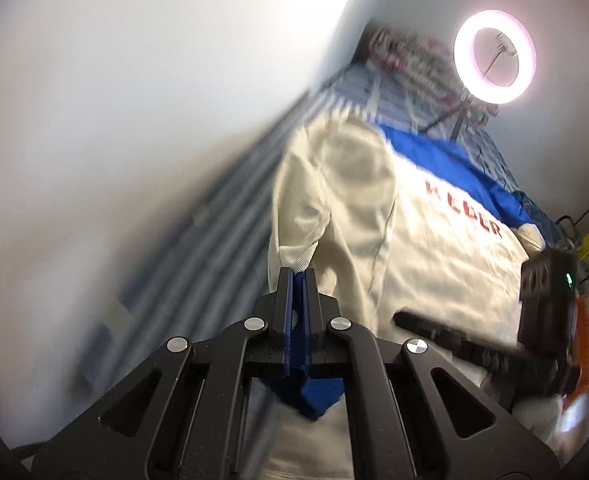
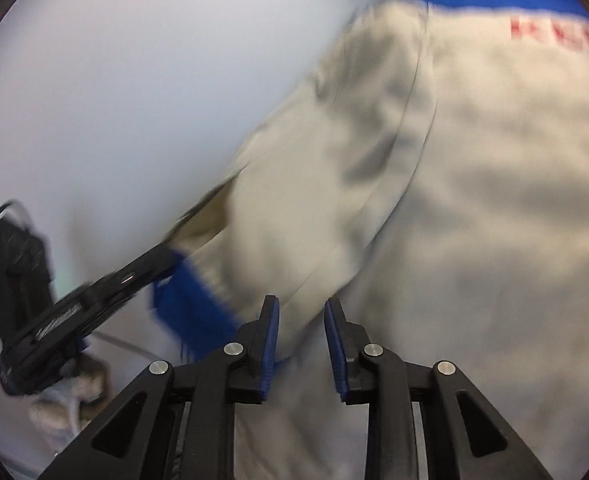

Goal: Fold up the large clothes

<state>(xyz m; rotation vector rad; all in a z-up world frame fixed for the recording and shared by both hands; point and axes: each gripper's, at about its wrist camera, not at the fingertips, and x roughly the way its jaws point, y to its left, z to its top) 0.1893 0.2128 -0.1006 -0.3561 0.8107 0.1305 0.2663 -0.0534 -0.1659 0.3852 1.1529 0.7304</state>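
Pinching the cream fleece sweatshirt (image 1: 434,248)'s blue ribbed cuff (image 1: 318,396) in my left gripper (image 1: 296,280), I am only starting folding; right gripper (image 2: 301,312) spread, empty

A bed (image 1: 230,216) with a blue-and-white striped cover carries a cream sweatshirt (image 1: 434,248) with a blue shoulder band and red lettering, spread across it. Farther along lies a blurred, red-patterned bundle of fabric (image 1: 406,56); a lit ring light's (image 1: 494,56) stand rises there too.
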